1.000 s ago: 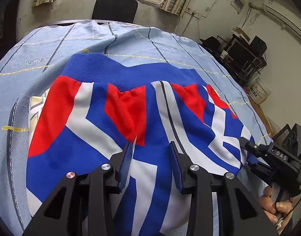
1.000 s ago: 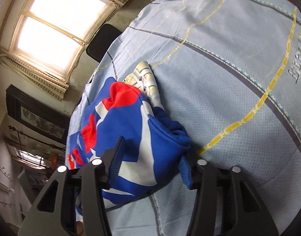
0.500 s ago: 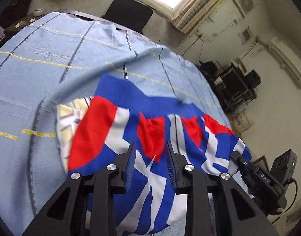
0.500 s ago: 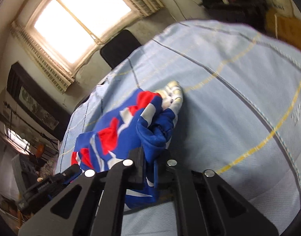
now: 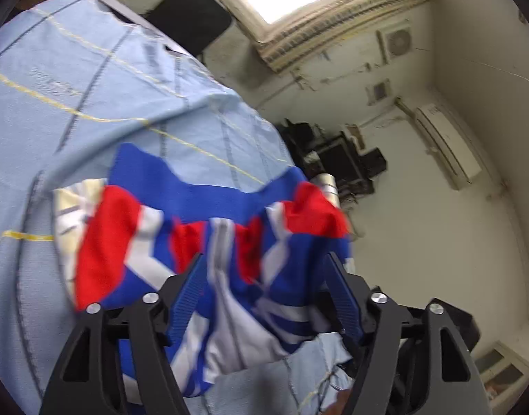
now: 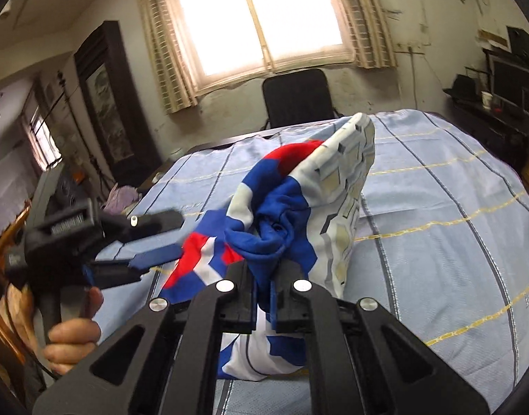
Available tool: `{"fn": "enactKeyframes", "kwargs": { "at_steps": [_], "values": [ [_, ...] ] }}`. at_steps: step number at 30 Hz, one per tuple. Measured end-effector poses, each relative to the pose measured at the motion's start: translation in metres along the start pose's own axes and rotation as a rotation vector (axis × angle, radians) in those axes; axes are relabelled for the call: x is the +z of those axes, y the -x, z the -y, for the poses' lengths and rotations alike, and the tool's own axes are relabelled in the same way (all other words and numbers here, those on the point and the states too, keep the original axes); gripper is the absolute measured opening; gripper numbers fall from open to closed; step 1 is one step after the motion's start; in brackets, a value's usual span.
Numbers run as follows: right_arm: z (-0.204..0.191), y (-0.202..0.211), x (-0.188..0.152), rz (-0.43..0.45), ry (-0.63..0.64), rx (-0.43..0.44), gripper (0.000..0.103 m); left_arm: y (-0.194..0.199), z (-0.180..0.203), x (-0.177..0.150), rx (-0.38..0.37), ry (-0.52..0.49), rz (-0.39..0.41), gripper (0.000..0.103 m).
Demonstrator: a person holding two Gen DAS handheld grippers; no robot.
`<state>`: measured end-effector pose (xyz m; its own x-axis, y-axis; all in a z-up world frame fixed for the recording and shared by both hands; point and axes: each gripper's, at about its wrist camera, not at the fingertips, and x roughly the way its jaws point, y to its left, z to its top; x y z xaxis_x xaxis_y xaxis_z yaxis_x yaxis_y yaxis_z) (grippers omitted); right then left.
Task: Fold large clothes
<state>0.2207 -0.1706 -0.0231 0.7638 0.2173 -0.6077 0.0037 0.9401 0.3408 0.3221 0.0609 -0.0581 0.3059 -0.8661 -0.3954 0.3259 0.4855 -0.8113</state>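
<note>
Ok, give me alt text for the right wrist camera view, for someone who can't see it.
The right gripper, jaws shut, pinches a bunched fold of a red, white and blue garment and lifts it off a light blue checked bedsheet. At left, the left gripper hangs open beside the cloth. A black chair stands under a bright window behind.

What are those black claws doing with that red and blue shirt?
A person is folding a big red, white and blue garment on a table covered with a light blue striped cloth. The right claw is shut on a bunched blue part and lifts that side up. The left claw is open beside the garment, not gripping it. The fold is not done yet.
</note>
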Motion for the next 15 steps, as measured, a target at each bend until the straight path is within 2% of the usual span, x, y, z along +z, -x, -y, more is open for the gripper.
{"fn": "enactKeyframes", "kwargs": {
  "at_steps": [4, 9, 12, 13, 14, 15],
  "values": [
    [-0.015, 0.001, -0.007, -0.019, 0.065, 0.011, 0.005, -0.017, 0.026, 0.006, -0.01, -0.046, -0.051, 0.076],
    [-0.025, 0.0, -0.015, -0.019, 0.131, 0.015, 0.005, -0.049, 0.057, 0.016, 0.07, -0.128, -0.112, 0.087],
    [-0.027, -0.004, -0.018, -0.033, 0.154, 0.031, 0.005, -0.068, 0.063, 0.017, 0.111, -0.154, -0.141, 0.09],
    [-0.027, -0.006, -0.019, -0.037, 0.162, 0.035, 0.005, -0.075, 0.063, 0.018, 0.142, -0.171, -0.15, 0.09],
    [-0.028, -0.007, -0.02, -0.038, 0.173, 0.038, 0.005, -0.083, 0.062, 0.019, 0.21, -0.193, -0.153, 0.089],
    [-0.029, -0.008, -0.022, -0.037, 0.185, 0.041, 0.005, -0.087, 0.057, 0.018, 0.251, -0.197, -0.162, 0.082]
  ]
}}
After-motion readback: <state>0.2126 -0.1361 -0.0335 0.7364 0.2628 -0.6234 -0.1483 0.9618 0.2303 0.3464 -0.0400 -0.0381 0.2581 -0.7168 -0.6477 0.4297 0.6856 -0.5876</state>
